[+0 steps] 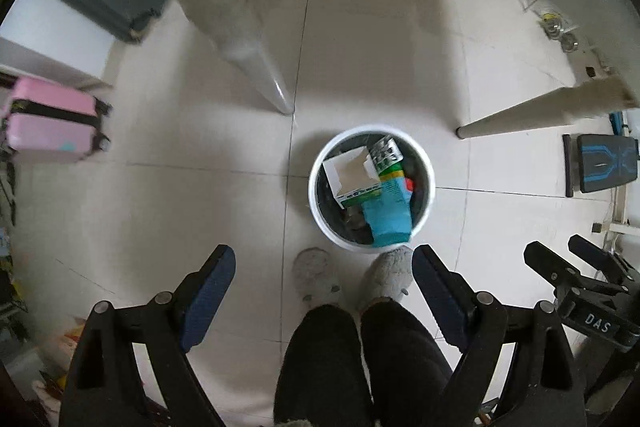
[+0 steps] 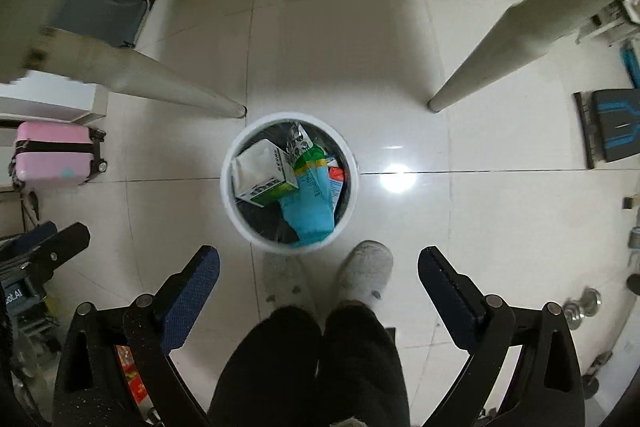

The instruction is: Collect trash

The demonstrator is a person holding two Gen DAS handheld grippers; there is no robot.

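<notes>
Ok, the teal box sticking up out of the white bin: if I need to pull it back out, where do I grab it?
Take the teal box by its raised near end, which leans on the bin's rim on the side nearest the slippers. Come straight down from above, fingers across its narrow width. The far end is tucked under the white-and-green carton, so lifting the near end first probably frees it.

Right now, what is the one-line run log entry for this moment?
left hand-held gripper: open, empty | right hand-held gripper: open, empty | white trash bin: holds blue carton, green-and-white box | both above bin
</notes>
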